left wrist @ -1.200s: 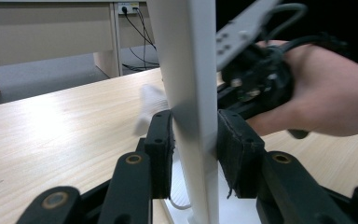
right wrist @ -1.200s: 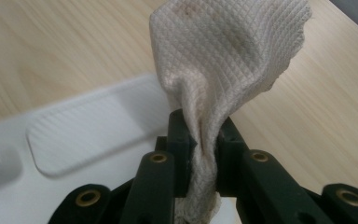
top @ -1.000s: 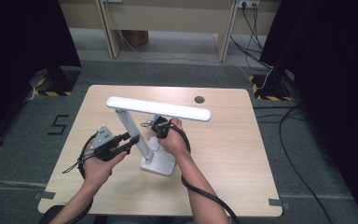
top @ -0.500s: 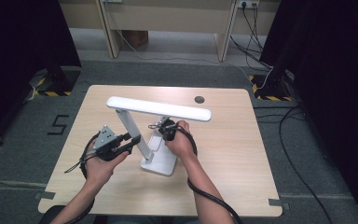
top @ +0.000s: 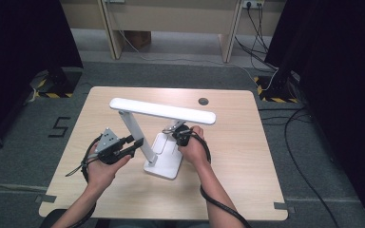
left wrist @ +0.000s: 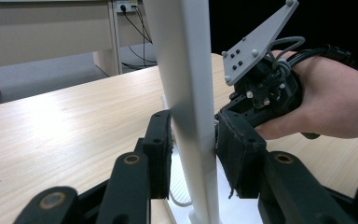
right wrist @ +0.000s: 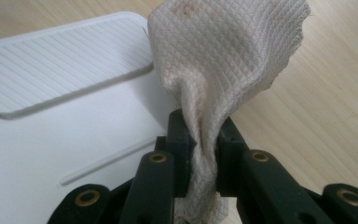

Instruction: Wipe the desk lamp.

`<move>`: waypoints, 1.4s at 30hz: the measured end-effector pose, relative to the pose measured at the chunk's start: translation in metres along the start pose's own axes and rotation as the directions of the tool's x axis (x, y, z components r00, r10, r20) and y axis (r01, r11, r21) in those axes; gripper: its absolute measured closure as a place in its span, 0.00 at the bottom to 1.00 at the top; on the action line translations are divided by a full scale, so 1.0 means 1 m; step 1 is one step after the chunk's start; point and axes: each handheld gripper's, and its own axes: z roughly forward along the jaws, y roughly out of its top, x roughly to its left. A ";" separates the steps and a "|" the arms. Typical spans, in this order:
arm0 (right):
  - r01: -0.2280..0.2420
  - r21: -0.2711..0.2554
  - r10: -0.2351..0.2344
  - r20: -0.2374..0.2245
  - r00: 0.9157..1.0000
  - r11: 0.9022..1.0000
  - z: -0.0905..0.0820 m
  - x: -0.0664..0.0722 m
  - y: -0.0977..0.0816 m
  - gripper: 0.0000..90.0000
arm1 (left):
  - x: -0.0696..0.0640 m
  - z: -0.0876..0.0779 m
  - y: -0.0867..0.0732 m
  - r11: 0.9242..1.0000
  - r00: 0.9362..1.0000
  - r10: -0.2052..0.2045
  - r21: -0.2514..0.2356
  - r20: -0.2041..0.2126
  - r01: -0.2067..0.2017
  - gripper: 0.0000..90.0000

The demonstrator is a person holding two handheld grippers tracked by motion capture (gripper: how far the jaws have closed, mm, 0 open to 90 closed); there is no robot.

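The right claw pinches a crumpled, quilted off-white cloth just above the white rectangular lamp base, whose ribbed pad lies ahead of the cloth, its long side running across the claw's reach. The left claw is clamped half-open on the white upright lamp post, steadying the lamp on the pale wooden bench.

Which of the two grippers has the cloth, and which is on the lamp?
The right gripper pinches the white cloth over the lamp base. The left gripper instead clamps the lamp's upright white arm.
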 end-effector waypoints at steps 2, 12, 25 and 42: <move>-0.003 0.002 0.003 0.009 1.000 1.000 -0.001 -0.003 -0.003 0.89 | 0.000 0.000 0.000 1.000 1.000 -0.001 0.000 0.001 0.001 0.72; -0.055 0.039 0.052 0.068 0.996 0.998 -0.015 -0.025 -0.027 0.89 | 0.000 0.000 0.000 1.000 1.000 -0.002 -0.001 -0.001 0.002 0.71; -0.205 0.082 0.190 0.161 0.968 0.975 -0.035 -0.059 -0.071 0.87 | -0.001 -0.001 0.001 1.000 1.000 -0.003 -0.002 -0.004 0.003 0.70; -0.191 -0.096 0.207 0.211 0.955 0.977 -0.075 -0.037 -0.043 0.57 | -0.002 -0.004 0.001 1.000 1.000 0.000 -0.002 0.004 0.000 0.69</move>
